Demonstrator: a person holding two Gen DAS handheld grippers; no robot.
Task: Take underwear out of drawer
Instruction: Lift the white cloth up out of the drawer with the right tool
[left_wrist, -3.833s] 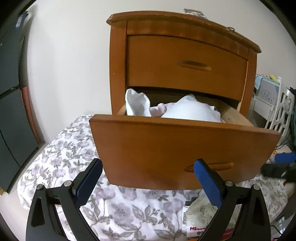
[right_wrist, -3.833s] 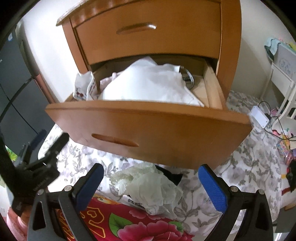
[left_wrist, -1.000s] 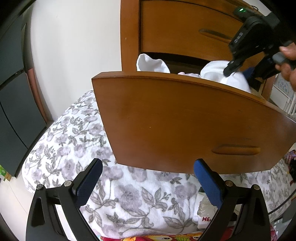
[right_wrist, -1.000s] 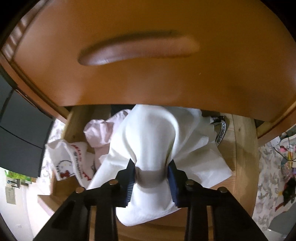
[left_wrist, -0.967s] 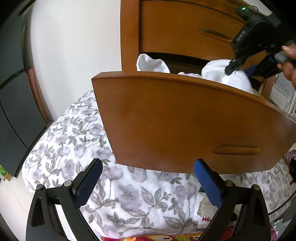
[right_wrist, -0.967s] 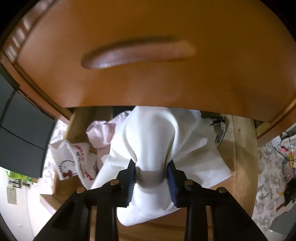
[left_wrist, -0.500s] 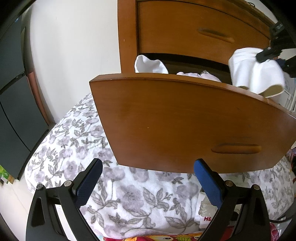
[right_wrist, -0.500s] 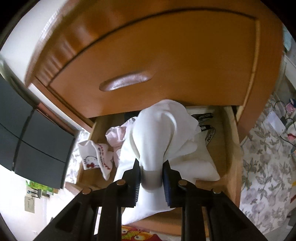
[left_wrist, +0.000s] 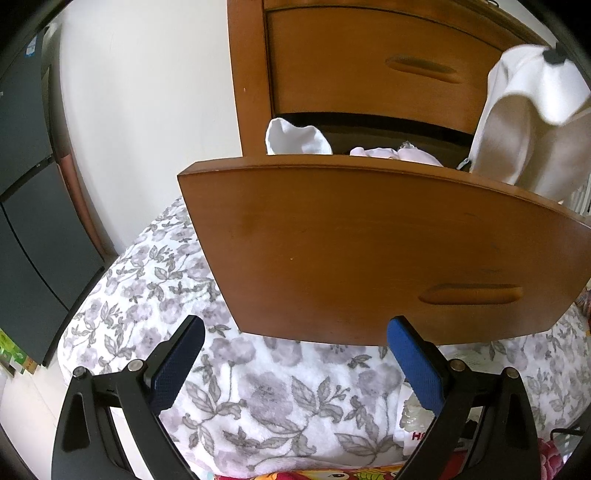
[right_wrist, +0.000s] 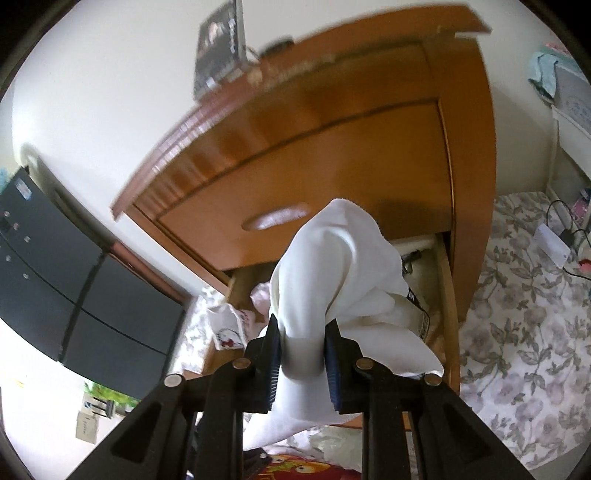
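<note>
The wooden nightstand's lower drawer (left_wrist: 369, 251) stands pulled out over the bed. My right gripper (right_wrist: 302, 354) is shut on white underwear (right_wrist: 332, 266), which hangs lifted above the drawer (right_wrist: 448, 295). From the left wrist view the same white underwear (left_wrist: 524, 122) dangles at the upper right, above the drawer's right end. More clothes stay inside: a white piece (left_wrist: 295, 138) at the left and a pale pink one (left_wrist: 399, 153) in the middle. My left gripper (left_wrist: 295, 360) is open and empty, low in front of the drawer face.
A floral blanket (left_wrist: 166, 280) covers the bed under the drawer. A dark cabinet (left_wrist: 26, 206) stands at the left. The closed upper drawer (left_wrist: 369, 66) is above. A white power strip with cables (right_wrist: 552, 240) lies on the bed at the right. A red patterned cloth (right_wrist: 295, 465) lies below.
My right gripper has risen and pulled back with the white underwear, lifting it out of the drawer. The left gripper has barely moved.
</note>
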